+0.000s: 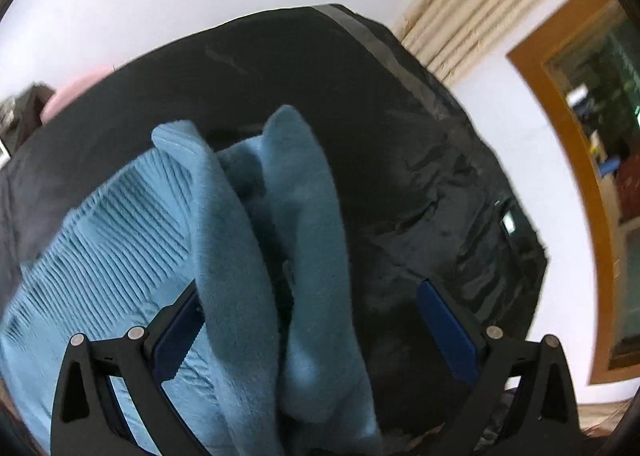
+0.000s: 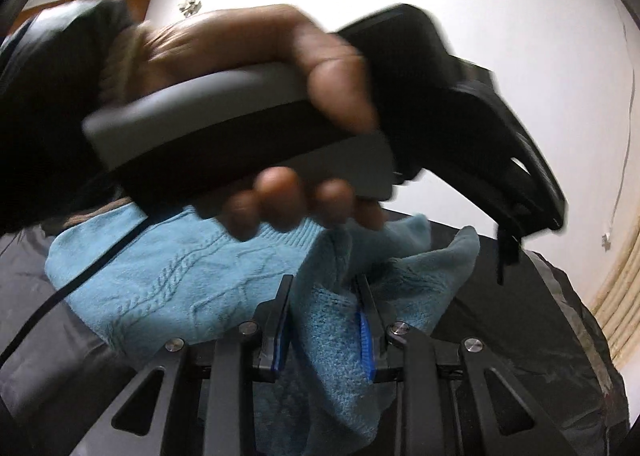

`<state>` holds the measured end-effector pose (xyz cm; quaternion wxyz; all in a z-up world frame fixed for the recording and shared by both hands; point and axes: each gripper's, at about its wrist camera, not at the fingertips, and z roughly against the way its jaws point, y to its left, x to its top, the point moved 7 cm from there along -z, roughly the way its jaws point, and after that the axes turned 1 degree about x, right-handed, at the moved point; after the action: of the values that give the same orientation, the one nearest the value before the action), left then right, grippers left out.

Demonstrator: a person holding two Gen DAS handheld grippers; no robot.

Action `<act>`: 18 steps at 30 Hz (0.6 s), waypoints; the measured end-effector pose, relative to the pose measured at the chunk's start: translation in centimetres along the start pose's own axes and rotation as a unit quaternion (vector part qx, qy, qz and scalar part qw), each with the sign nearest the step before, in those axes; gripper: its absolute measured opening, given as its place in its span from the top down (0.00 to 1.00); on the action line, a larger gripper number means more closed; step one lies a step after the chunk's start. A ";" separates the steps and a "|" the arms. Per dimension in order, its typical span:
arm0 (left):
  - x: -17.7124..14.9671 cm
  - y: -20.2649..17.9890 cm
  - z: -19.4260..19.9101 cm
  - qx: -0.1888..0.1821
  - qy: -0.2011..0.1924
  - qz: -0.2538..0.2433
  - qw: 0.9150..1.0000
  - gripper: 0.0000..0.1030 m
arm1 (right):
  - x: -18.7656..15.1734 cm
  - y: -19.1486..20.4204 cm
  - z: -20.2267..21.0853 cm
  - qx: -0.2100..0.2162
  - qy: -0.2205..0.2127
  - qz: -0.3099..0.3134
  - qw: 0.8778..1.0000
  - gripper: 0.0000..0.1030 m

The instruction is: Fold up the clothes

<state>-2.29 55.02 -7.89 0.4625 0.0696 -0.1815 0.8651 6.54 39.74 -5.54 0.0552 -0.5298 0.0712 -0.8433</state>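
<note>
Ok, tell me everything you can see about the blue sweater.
The blue sweater is a soft, fuzzy knit with cable patterning and ribbed bands. It lies bunched on a black sheet. The right tool is shut on one fold; the left tool stands open, with a raised fold between its fingers.

Right claw (image 2: 326, 320): jaws narrow, pads clamped on a fold of blue cloth, pointing slightly downward | Left claw (image 1: 312, 320): jaws spread wide, pads clear of contact, pointing steeply down | Left hand (image 2: 256, 96): wrapped round its claw's handle, dark sleeve at wrist.
</note>
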 end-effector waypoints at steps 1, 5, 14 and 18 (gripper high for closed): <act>0.1 -0.2 -0.1 0.011 0.002 -0.009 1.000 0.01 | 0.0 0.1 0.0 0.001 0.000 -0.001 1.000 0.71; 0.2 0.6 -0.5 0.023 0.004 -0.004 1.000 0.19 | -0.2 0.2 0.1 0.005 -0.001 -0.007 1.000 0.71; -0.2 2.7 0.1 -0.009 -0.017 0.042 0.999 0.73 | -0.3 0.5 0.3 0.006 -0.011 -0.017 1.000 0.71; -0.5 3.9 1.5 -0.021 -0.042 0.068 0.997 0.75 | -0.1 -0.1 1.2 -0.015 -0.030 -0.021 0.999 0.42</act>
<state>-5.31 52.10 -7.67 0.3956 0.0838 -0.2238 0.8868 7.70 39.78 -5.10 0.0317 -0.5571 0.0710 -0.8268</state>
